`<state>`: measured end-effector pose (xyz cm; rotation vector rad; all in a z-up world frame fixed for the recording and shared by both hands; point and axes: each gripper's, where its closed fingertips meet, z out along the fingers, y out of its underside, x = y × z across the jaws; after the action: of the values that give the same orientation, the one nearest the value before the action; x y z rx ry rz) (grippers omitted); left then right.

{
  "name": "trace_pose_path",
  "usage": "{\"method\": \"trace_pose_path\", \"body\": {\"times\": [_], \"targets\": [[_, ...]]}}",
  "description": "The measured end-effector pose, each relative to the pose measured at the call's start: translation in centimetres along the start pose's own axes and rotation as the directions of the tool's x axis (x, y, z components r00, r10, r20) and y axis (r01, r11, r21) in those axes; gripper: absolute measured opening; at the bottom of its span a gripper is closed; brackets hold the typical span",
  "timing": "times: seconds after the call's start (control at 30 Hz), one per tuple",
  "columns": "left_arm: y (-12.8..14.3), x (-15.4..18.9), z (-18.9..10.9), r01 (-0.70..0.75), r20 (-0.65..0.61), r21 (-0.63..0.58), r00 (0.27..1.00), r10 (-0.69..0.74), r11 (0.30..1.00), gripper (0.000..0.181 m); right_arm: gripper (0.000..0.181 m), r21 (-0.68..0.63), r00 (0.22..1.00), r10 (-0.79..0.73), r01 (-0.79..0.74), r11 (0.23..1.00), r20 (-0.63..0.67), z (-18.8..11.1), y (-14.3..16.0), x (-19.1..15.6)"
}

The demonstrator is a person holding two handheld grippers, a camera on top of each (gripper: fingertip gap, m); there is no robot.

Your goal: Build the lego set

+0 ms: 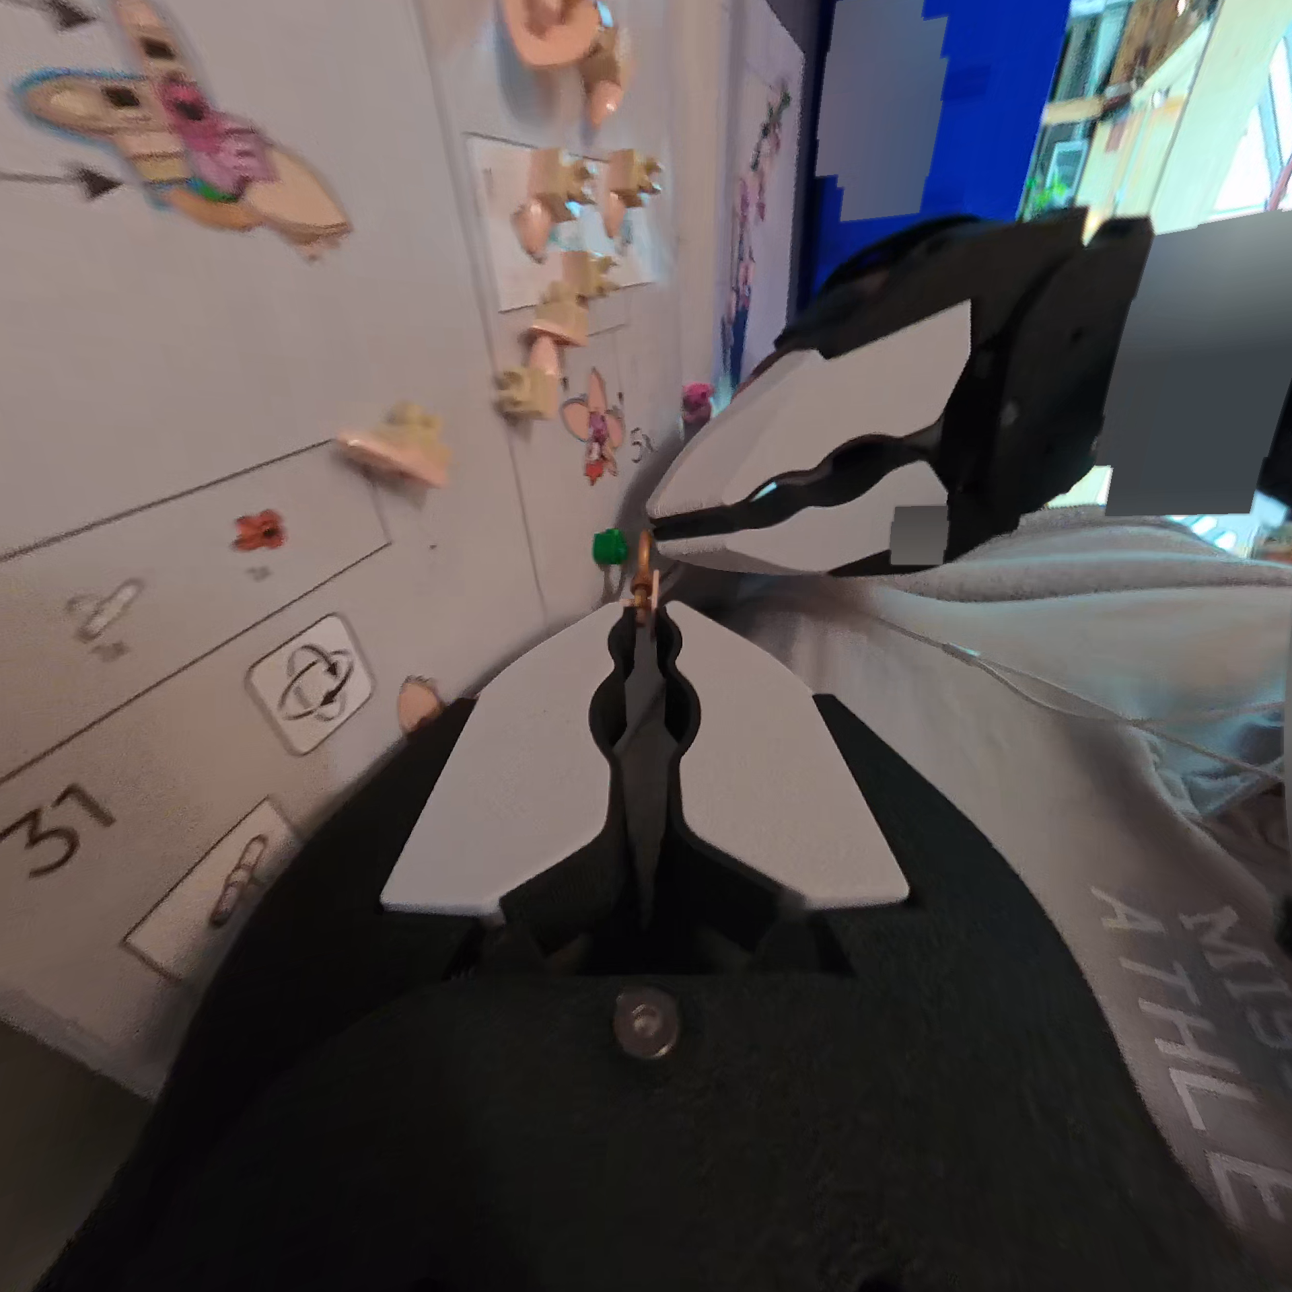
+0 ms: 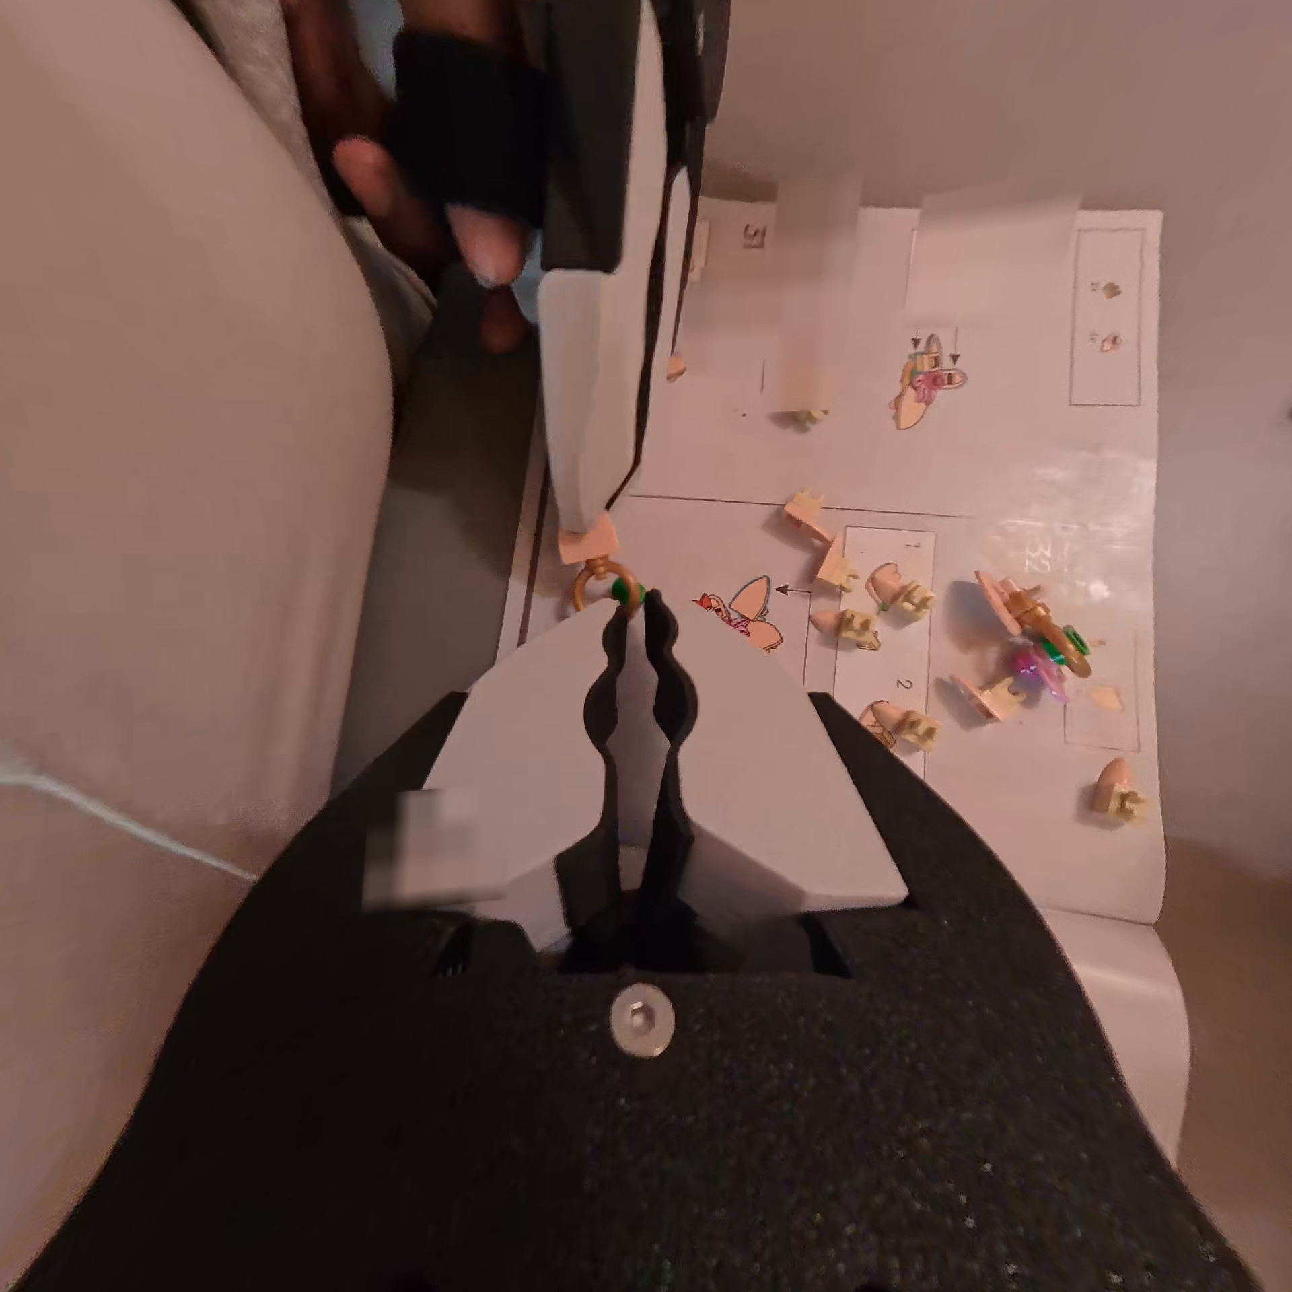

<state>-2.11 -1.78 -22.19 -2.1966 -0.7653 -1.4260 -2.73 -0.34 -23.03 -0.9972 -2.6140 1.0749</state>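
Mid-build: left gripper [image 2: 586,538] clenches peach piece with gold ring [image 2: 607,586]; right gripper [image 2: 635,603] pinches green stud [image 2: 619,589] there (seating unclear). Petal pieces [image 2: 842,622] lie unattached far right.

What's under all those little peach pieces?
The peach pieces lie on an open instruction booklet, its drawings showing between them. Whatever is printed directly under each piece is covered, as is the surface beneath the booklet.

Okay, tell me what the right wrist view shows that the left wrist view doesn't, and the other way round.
Only the right wrist view shows the part-built flower cluster with gold, pink and green parts, and fingers holding the other gripper. Only the left wrist view shows a blue panel and a grey sleeve. Both show the instruction sheet, loose peach petal pieces, and the gold ring piece with its green stud between the left gripper and right gripper.
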Motion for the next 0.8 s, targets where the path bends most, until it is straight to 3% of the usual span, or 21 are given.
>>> {"method": "trace_pose_path", "body": {"times": [0.1, 0.27, 0.43, 0.53, 0.63, 0.73, 0.8], "targets": [[-0.2, 0.5, 0.1, -0.074, -0.01, 0.001, 0.997, 0.074, 0.997, 0.005, 0.006, 0.102, 0.994, 0.112, -0.113, 0.988, 0.013, -1.1, -0.6, 0.1], [-0.3, 2.1, -0.8, -0.196, -0.088, 0.002, 0.977, 0.196, 0.981, 0.005, 0.008, 0.239, 0.963, 0.261, -0.238, 0.941, -0.07, -3.4, -0.1, 0.9], [-4.5, 1.8, -4.4, -0.388, 0.049, 0.197, 0.921, 0.387, 0.9, 0.005, 0.026, 0.194, 0.922, 0.364, -0.335, 0.922, -0.136, -2.6, 1.1, -0.5], [-7.6, 2.1, -6.4, -0.579, 0.232, 0.317, 0.815, 0.53, 0.751, 0.005, 0.028, 0.179, 0.885, 0.395, -0.359, 0.916, -0.246, -1.0, 1.0, -1.0], [-10.0, 4.2, -7.8, -0.667, 0.345, 0.525, 0.735, 0.584, 0.529, 0.005, 0.027, 0.25, 0.812, 0.433, -0.359, 0.899, -0.391, -0.6, 0.0, -0.4], [-10.1, 6.4, -10.1, -0.626, 0.379, 0.732, 0.703, 0.602, 0.27, 0.005, 0.026, 0.287, 0.756, 0.487, -0.396, 0.872, -0.437, 0.0, -0.2, -1.1], [-8.9, 6.4, -11.2, -0.618, 0.411, 0.762, 0.693, 0.593, 0.195, 0.005, 0.024, 0.283, 0.715, 0.496, -0.407, 0.869, -0.493, 0.3, 0.4, -1.6]]}}
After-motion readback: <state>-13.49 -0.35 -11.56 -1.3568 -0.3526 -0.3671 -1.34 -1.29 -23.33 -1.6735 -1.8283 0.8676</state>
